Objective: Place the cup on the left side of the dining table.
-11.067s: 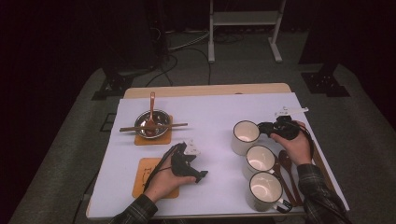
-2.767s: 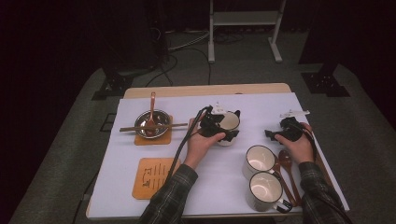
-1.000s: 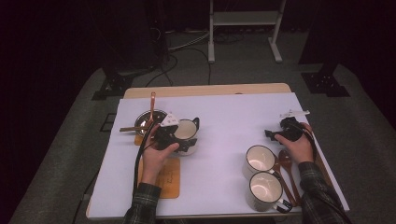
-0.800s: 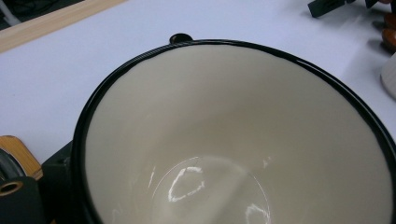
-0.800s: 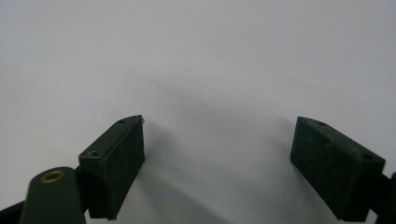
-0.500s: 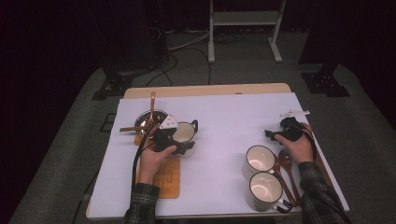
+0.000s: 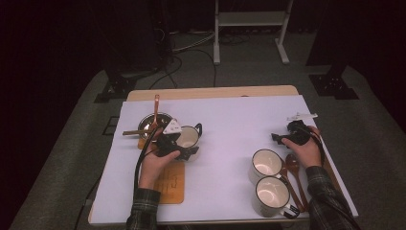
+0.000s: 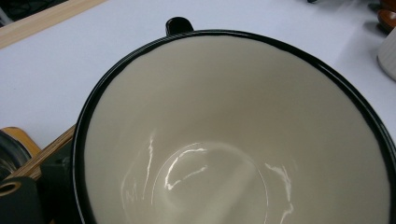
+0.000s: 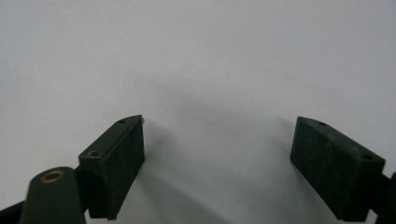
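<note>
In the high view, the left gripper [image 7: 184,149] holds a cream mug [image 7: 188,137] with a dark rim, near the wooden coaster [image 7: 170,180] on the white table cover [image 7: 230,120]. Behind the mug there is a small metal bowl [image 7: 154,125] on another coaster. Two more mugs [image 7: 266,163] stand at the right side, beside the brown spoons [image 7: 293,165]. I judge that one mug is brought over but not yet set on the coaster, and the two others are left to do. The right gripper [image 7: 279,138] rests on the cover, just behind the two mugs.

In the left gripper view, the inside of the mug [image 8: 233,135] is very close and empty, and its handle [image 8: 179,24] points away. The fingers are hidden by the mug, so I think they are closed on its rim.

In the right gripper view, the two fingers [image 9: 116,163] stand wide apart over the bare cover [image 9: 196,56] and hold nothing between them.
</note>
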### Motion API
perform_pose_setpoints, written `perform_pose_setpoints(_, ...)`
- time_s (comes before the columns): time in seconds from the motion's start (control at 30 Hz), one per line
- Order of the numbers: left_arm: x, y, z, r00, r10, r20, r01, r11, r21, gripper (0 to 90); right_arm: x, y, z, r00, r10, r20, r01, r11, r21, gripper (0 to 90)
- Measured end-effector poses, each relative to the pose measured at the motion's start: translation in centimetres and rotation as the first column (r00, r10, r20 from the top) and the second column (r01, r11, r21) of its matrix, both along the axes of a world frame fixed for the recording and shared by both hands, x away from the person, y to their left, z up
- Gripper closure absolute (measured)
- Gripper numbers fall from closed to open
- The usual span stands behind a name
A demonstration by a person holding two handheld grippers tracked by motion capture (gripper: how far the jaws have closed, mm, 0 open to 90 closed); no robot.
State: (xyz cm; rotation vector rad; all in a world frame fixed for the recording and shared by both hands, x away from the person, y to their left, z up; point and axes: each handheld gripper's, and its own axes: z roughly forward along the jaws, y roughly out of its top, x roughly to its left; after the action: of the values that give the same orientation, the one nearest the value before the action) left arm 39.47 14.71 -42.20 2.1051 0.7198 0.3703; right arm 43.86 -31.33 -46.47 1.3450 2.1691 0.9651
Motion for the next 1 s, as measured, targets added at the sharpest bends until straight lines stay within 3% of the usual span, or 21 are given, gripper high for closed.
perform_pose_setpoints(0.63, -0.9, 0.8, 0.3, 0.9997, 0.022, -0.011, -0.022, 0.9997, 0.0, 2.6, 0.0, 0.0, 0.0, 1.0, 0.001, 0.001, -0.001, 1.0, 0.001, 16.0)
perform_pose_setpoints(0.9, -1.2, 1.3, 0.4, 0.9995, 0.02, -0.025, -0.021, 0.9994, -0.029, 2.6, 0.0, 0.0, 0.0, 1.0, 0.001, 0.0, -0.001, 1.0, 0.004, 16.0)
perform_pose_setpoints(1.0, -1.5, 2.3, 0.8, 0.9994, 0.003, -0.035, -0.006, 0.9972, -0.074, 2.6, 0.0, 0.0, 0.0, 1.0, 0.0, -0.002, 0.0, 1.0, 0.005, 16.0)
